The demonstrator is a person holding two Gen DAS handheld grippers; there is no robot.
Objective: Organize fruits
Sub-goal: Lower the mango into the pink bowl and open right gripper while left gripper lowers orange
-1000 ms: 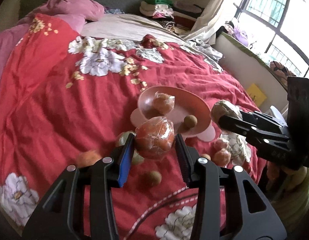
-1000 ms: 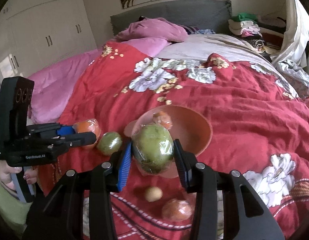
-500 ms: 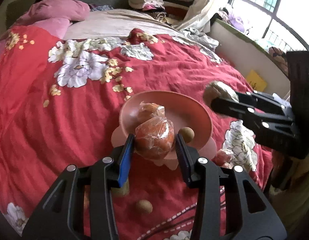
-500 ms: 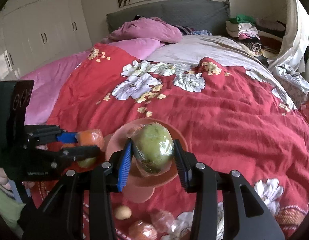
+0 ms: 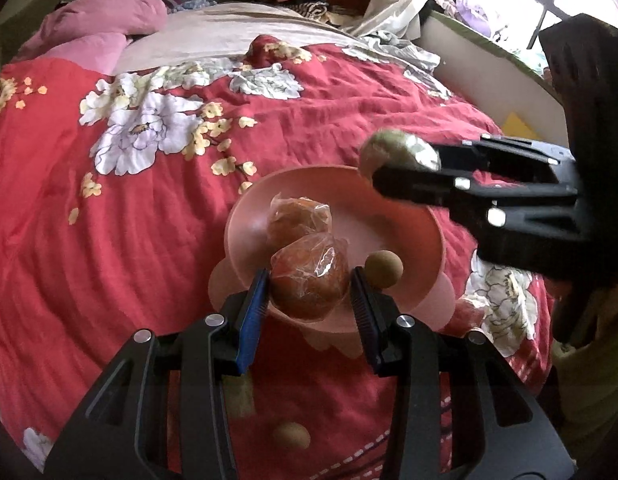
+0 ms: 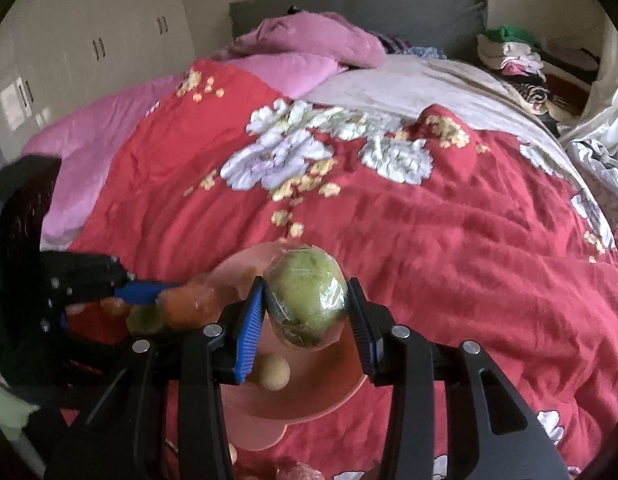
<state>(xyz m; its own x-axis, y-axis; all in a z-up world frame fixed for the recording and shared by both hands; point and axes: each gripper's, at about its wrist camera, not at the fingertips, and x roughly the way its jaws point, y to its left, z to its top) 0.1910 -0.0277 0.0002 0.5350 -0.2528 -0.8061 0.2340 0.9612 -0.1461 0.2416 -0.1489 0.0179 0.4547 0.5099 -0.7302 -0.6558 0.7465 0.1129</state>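
A pink bowl (image 5: 405,216) (image 6: 309,400) rests on the red floral bedspread. In it lie a plastic-wrapped orange fruit (image 5: 299,216) and a small tan round fruit (image 5: 383,269) (image 6: 273,372). My left gripper (image 5: 309,292) is shut on another wrapped orange fruit (image 5: 309,284), held over the bowl's near rim. My right gripper (image 6: 307,306) is shut on a wrapped green fruit (image 6: 307,304) (image 5: 397,152), held above the bowl's far side. In the right wrist view the left gripper comes in from the left, blurred, with its orange fruit (image 6: 185,306).
Loose fruits lie on the bedspread near the bowl: a small tan one (image 5: 291,436), a wrapped reddish one (image 5: 467,312) and another at the bottom edge (image 6: 297,472). Pink pillows (image 6: 309,46), folded clothes (image 6: 509,52) and a window ledge (image 5: 489,68) border the bed.
Both grippers have carried their wrapped fruits across the bedspread to above the pink bowl. The bowl now fills more of each view. Neither grip has altered.
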